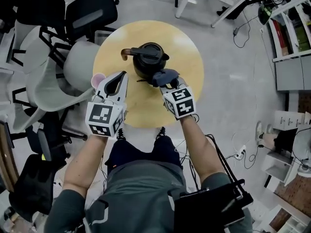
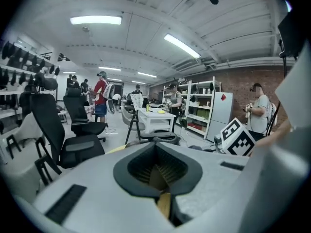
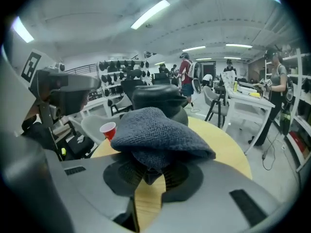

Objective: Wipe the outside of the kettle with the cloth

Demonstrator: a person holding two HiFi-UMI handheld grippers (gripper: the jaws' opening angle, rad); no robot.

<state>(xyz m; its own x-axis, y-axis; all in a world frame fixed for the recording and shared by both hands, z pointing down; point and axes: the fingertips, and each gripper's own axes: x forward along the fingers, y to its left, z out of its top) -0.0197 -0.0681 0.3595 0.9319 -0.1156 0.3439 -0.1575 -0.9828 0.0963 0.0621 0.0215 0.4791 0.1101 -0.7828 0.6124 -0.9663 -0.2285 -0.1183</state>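
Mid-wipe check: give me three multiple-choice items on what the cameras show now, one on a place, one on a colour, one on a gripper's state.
1. Where does the kettle stand?
A. on the floor
B. on the round yellow table
C. on a chair seat

2. What colour is the cup near the table's edge?
A. green
B. black
C. red

3. What is the state of the right gripper?
A. jaws shut on the cloth
B. jaws wide apart, empty
C. jaws shut on the cup

Answers:
1. B, as the head view shows the black kettle on the yellow tabletop.
2. C, as the right gripper view shows it red.
3. A, as the right gripper view shows the dark cloth pinched between the jaws and draped over them.
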